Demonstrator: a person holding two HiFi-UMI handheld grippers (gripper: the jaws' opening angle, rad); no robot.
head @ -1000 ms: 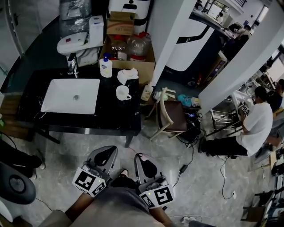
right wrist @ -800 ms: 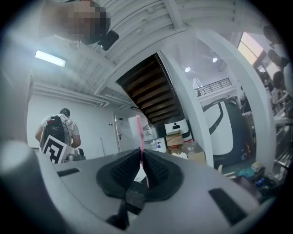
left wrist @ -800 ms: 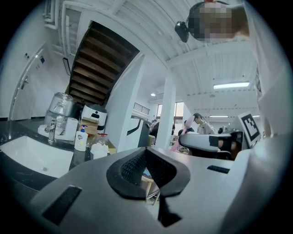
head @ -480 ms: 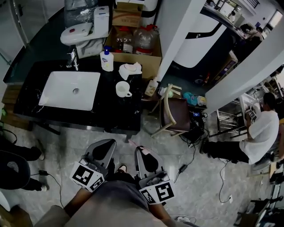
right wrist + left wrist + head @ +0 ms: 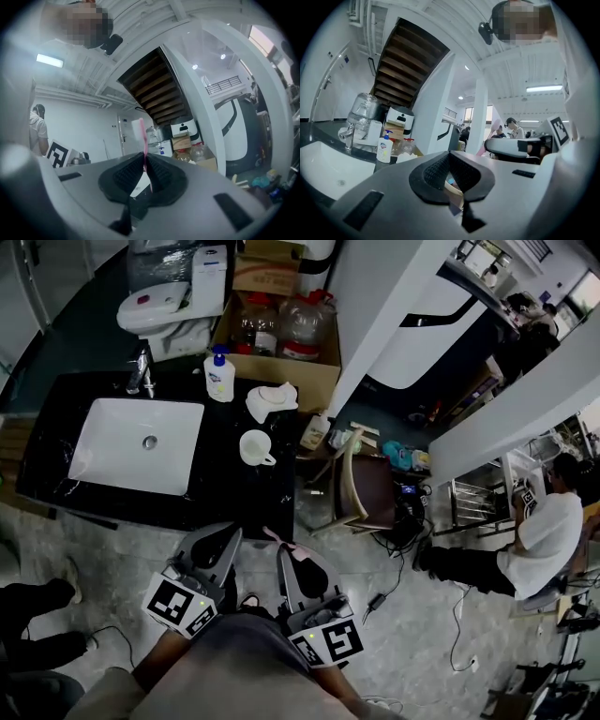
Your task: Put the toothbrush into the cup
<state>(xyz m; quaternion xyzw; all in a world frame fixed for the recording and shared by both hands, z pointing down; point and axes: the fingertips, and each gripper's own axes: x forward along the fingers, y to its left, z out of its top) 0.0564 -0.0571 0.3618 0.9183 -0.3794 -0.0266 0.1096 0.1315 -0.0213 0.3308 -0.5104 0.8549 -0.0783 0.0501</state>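
My right tongs (image 5: 145, 174) clamp the toothbrush (image 5: 142, 133) by its handle, bristles out front, presumably ready for the cup (image 5: 255, 447); my left tongs (image 5: 454, 185) are closed, empty, alongside.

Pink toothbrush (image 5: 282, 542) in right gripper (image 5: 286, 557), near black counter (image 5: 234, 495) with white cup (image 5: 255, 447).

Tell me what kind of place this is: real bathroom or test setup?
Probably a mock bathroom corner inside an open lab or workshop. A white sink in a black counter and a toilet stand here, but a seated person is nearby and cables trail across the floor.
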